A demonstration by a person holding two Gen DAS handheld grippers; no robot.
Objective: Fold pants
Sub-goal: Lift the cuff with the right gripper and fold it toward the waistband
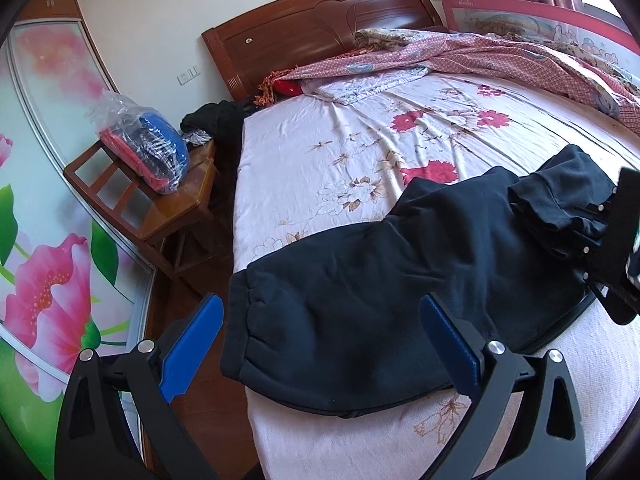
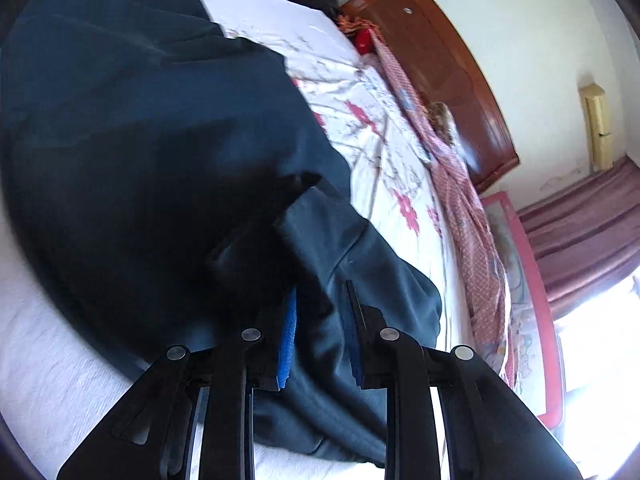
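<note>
Pants point(image 1: 360, 280) are lying across the near corner of the bed point(image 1: 320, 148), dark navy on the pale floral sheet, and they are looking partly folded already — the cuffed leg ends are sitting bunched on top of the upper part of the garment rather than stretched out along the mattress. The elastic waistband is hanging at the bed's left edge, just over the side. The left gripper point(image 1: 320, 344) is hovering above that waistband end with its blue fingers point(image 1: 192, 352) spread wide apart and holding nothing. The right gripper point(image 2: 320, 332) is working at the other end: its fingers are closed in on a fold of the dark cloth, with fabric filling the narrow gap between the pads, so it is gripping the pants near the cuffs. Judging by how things are lying, the lengthwise fold and the first bring-over of the legs are looking done or nearly so — what is remaining is setting that end down, squaring the edges, and probably one more fold to make a compact bundle. A rumpled pink quilt point(image 1: 500, 60) is lying well apart, near the headboard point(image 1: 320, 16).
</note>
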